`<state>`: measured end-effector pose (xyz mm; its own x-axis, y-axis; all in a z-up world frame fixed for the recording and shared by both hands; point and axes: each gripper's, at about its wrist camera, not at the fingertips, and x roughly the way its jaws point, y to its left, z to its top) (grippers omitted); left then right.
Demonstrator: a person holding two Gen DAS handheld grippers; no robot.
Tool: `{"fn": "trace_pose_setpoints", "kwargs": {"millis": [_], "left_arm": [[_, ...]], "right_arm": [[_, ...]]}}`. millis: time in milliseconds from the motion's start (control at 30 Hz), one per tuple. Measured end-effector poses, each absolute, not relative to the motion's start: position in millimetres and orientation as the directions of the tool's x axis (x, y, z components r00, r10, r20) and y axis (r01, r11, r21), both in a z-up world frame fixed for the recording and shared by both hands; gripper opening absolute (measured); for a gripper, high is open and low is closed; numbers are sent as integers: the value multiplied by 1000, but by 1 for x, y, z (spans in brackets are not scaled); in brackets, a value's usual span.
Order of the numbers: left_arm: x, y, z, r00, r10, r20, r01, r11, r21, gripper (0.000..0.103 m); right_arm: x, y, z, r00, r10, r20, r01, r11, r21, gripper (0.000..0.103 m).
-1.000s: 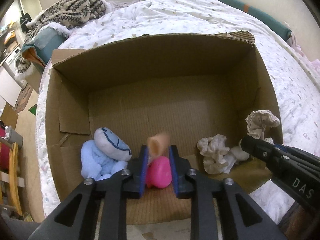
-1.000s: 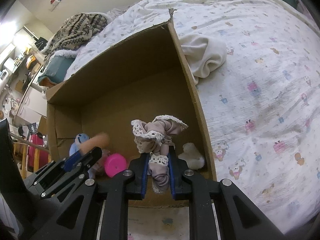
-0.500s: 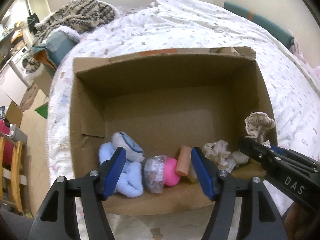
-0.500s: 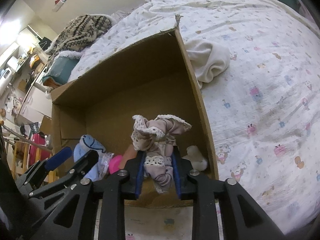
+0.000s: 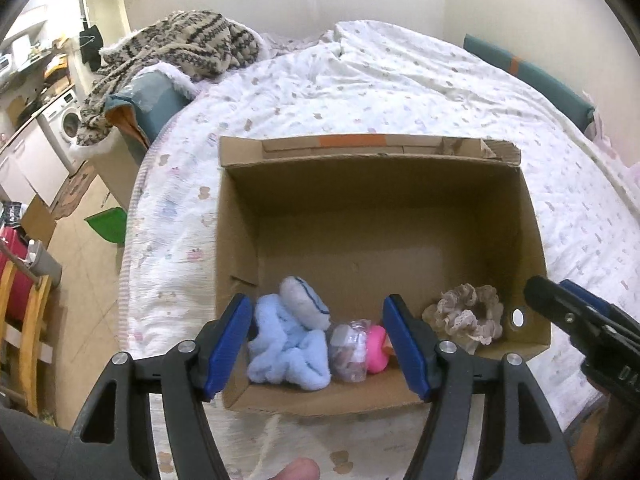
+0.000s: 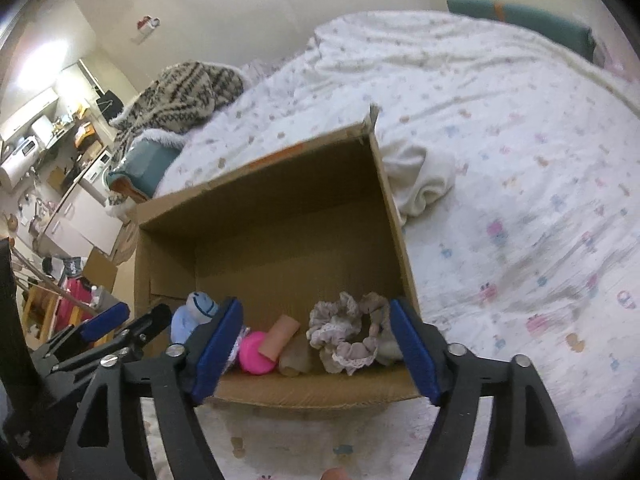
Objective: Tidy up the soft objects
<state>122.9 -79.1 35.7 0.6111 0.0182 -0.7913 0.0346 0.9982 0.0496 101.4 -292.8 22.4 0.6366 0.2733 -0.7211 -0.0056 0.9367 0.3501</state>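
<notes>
Now both tongs hang above the near edge of an open cardboard box (image 5: 376, 216) that sits on a bed (image 5: 400, 92) with a patterned white cover. The left tongs (image 5: 318, 346) are spreading wider, with nothing pinched between their blue pads; the right tongs (image 6: 316, 346) are likewise opening and grip nothing.

Along the box's near wall lies a row of soft things. At the left is a light blue plush toy (image 5: 286, 346), then a small clear pouch (image 5: 350, 352), a pink ball (image 6: 256, 352) and a peach-coloured tube (image 6: 280, 336) leaning against it. At the right end a lace-trimmed beige scrunchie (image 6: 348, 338) rests on the box floor, close to the right-hand wall. Outside the box, just beyond that wall, a cream cloth (image 6: 420, 180) lies bunched on the bed.
</notes>
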Motion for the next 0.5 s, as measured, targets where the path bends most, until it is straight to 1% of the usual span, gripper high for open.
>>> {"fn": "trace_pose_setpoints", "kwargs": {"millis": [33, 100, 167, 300, 400, 500], "left_arm": [[120, -77, 38, 616, 15, -788, 33, 998, 44, 73], [115, -71, 44, 631, 5, -776, 30, 999, 31, 82], [109, -65, 49, 644, 4, -765, 30, 999, 31, 85], [96, -55, 57, 664, -1, -748, 34, 999, 28, 99], [85, -47, 62, 684, -8, -729, 32, 999, 20, 102], [75, -38, 65, 689, -3, -725, 29, 999, 23, 102]], "right_arm": [[98, -292, 26, 645, 270, -714, -11, 939, 345, 92], [93, -289, 32, 656, 264, -707, -17, 942, 335, 101], [88, -287, 37, 672, 254, -696, -24, 946, 323, 102], [80, -285, 45, 690, 234, -685, -16, 951, 309, 103], [71, -283, 48, 700, 219, -680, -17, 957, 291, 103], [62, -280, 52, 710, 203, -674, -20, 963, 269, 103]]}}
